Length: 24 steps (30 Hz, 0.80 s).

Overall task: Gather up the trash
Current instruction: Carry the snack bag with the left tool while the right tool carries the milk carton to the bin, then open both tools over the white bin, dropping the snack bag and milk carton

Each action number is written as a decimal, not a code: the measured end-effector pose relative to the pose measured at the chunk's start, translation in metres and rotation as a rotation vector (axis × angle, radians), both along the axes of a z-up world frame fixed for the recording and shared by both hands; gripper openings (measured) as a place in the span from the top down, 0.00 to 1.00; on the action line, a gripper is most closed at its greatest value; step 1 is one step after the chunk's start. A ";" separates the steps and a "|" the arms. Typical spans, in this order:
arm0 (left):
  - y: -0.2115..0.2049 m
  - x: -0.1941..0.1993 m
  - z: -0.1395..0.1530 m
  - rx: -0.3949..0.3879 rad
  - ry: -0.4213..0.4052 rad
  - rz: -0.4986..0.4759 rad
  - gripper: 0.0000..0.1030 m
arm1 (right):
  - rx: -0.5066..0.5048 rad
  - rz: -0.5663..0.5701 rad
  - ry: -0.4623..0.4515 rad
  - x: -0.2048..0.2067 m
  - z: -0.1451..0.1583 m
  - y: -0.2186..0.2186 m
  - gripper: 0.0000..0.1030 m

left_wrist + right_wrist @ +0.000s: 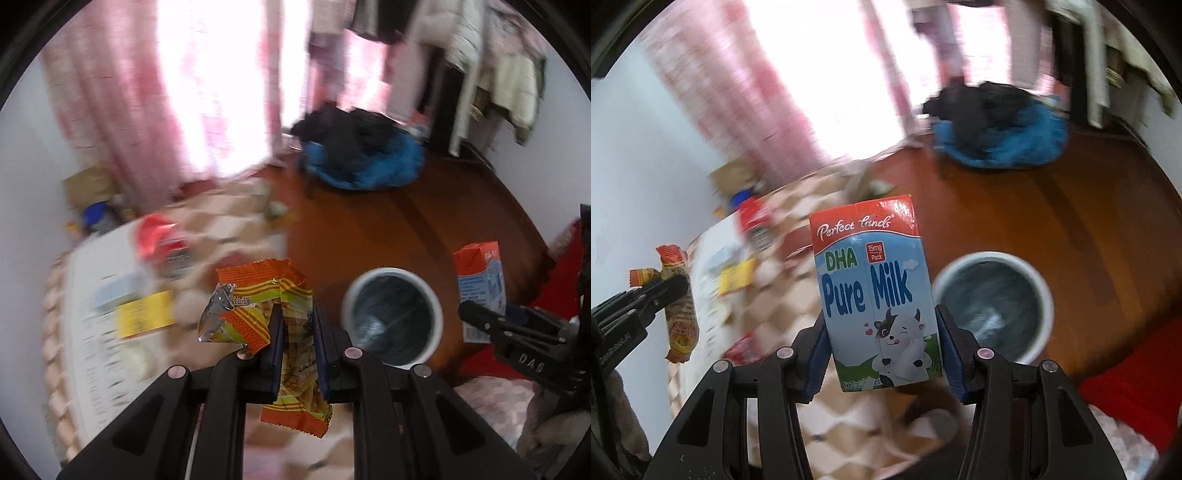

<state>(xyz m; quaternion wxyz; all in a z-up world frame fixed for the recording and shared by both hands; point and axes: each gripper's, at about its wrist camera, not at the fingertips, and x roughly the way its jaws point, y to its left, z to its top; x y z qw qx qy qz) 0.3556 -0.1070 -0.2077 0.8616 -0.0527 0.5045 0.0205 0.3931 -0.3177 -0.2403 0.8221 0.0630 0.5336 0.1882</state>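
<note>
Background table clutter (159, 243) motion-blurred.

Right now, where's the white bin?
The round white bin with a dark liner stands on the brown wood floor, ahead and slightly right of both grippers; in the right wrist view it sits just right of the held blue-and-red milk carton.

Your left gripper (297, 332) is clamped on a snack wrapper (264, 295), fingers nearly together. Your right gripper (882, 343), just beside it, grips a milk carton (875, 291) upright, fingers spread wider.
</note>
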 end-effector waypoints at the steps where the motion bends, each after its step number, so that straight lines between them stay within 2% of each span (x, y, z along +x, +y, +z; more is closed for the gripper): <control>1: -0.013 0.013 -0.008 -0.013 0.016 -0.020 0.88 | -0.005 -0.029 0.011 0.006 -0.007 -0.013 0.47; 5: -0.065 0.065 -0.061 -0.097 0.120 -0.100 0.88 | -0.038 -0.131 0.085 0.031 -0.054 -0.064 0.47; 11: -0.098 0.127 -0.138 -0.187 0.295 -0.129 0.87 | -0.051 -0.213 0.230 0.059 -0.139 -0.109 0.47; 14: -0.104 0.151 -0.164 -0.243 0.359 -0.129 0.87 | -0.050 -0.226 0.277 0.069 -0.174 -0.119 0.47; 18: -0.107 0.168 -0.180 -0.264 0.404 -0.107 0.83 | -0.056 -0.234 0.332 0.083 -0.213 -0.125 0.47; 20: -0.105 0.169 -0.183 -0.249 0.403 -0.095 0.62 | -0.046 -0.230 0.358 0.088 -0.227 -0.127 0.47; 21: -0.110 0.163 -0.179 -0.243 0.399 -0.088 0.37 | -0.045 -0.228 0.373 0.089 -0.233 -0.126 0.46; 22: -0.108 0.162 -0.178 -0.236 0.391 -0.076 0.19 | -0.045 -0.228 0.385 0.091 -0.239 -0.126 0.46; 23: -0.107 0.160 -0.178 -0.228 0.381 -0.066 0.15 | -0.045 -0.228 0.390 0.092 -0.242 -0.127 0.46; 24: -0.107 0.157 -0.178 -0.213 0.378 -0.059 0.15 | -0.048 -0.232 0.394 0.092 -0.246 -0.128 0.39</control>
